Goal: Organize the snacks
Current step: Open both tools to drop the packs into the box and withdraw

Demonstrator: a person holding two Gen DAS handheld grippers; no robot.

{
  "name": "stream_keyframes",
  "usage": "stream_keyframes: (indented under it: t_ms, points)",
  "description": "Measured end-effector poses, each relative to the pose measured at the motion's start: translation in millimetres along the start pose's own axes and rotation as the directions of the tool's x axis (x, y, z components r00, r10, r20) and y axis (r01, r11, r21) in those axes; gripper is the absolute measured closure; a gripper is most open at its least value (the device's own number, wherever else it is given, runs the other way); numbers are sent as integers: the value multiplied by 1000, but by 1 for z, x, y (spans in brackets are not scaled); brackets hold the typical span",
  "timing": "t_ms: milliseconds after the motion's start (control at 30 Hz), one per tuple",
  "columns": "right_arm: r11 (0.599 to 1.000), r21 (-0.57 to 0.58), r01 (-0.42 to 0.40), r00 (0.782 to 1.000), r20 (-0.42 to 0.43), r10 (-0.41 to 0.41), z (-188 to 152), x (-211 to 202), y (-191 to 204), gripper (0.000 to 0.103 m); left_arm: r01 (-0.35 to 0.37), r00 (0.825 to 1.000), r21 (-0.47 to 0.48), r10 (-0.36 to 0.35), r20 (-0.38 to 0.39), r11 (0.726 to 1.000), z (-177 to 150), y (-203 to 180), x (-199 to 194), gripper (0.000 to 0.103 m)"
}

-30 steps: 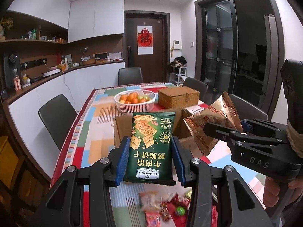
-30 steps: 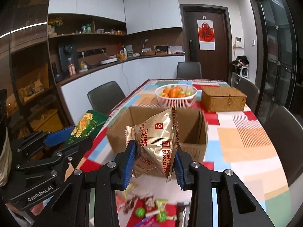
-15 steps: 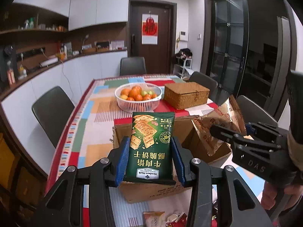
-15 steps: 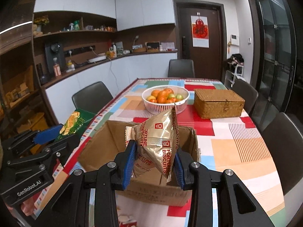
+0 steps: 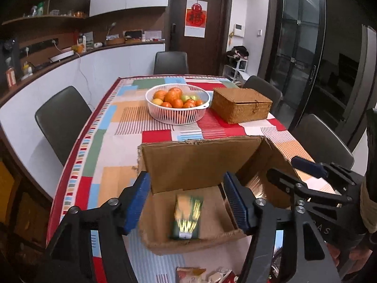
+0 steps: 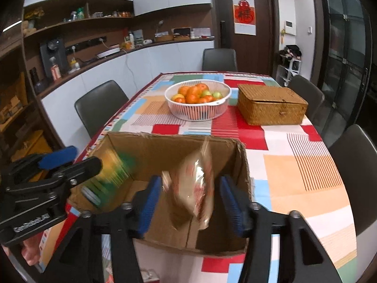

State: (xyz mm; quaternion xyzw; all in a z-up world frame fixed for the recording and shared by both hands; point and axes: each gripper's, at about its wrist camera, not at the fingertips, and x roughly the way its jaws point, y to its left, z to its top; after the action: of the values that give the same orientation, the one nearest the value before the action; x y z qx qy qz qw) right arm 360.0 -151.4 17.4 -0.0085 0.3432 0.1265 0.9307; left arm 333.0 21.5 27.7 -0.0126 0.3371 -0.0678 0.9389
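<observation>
An open cardboard box (image 5: 200, 162) stands on the patchwork tablecloth. My left gripper (image 5: 188, 200) hangs over its near side with its jaws opening. The green cracker pack (image 5: 187, 217) is blurred, free of the pads, and dropping into the box. My right gripper (image 6: 190, 202) is over the same box (image 6: 165, 151), and its jaws are opening too. The gold biscuit pack (image 6: 193, 188) is blurred between the pads and falling loose. In the right wrist view, the green pack (image 6: 110, 176) is a smear beside the left gripper (image 6: 86, 156).
A white basket (image 5: 150, 101) of oranges and a wicker box (image 5: 240, 103) sit beyond the cardboard box. Dark chairs (image 5: 61, 120) ring the table. Several loose snacks (image 5: 190, 274) lie at the near table edge. A counter runs along the left wall.
Both grippers moved forward and down over the cardboard box and opened. The green pack and the gold pack left the pads and are dropping into the box.
</observation>
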Motion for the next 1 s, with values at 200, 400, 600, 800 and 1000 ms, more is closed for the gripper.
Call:
stream_keyframes:
  t_ms: [200, 400, 600, 800, 1000]
  points:
    - [999, -36, -9, 999, 40, 10, -8, -26, 10, 43, -22, 999, 24, 21, 31, 999, -12, -4, -36, 34]
    - [996, -88, 3, 995, 104, 6, -22, -66, 25, 33, -27, 999, 17, 26, 46, 999, -27, -3, -73, 29]
    - [991, -135, 0, 992, 121, 17, -42, -99, 38, 29, -46, 996, 49, 43, 76, 998, -47, -13, -104, 27]
    - [986, -167, -17, 994, 108, 35, -64, -119, 48, 29, -58, 996, 68, 54, 66, 996, -74, -18, -124, 25]
    - [980, -186, -73, 996, 36, 81, -90, -124, 53, 29, -60, 998, 83, 59, 17, 995, -109, -21, -130, 24]
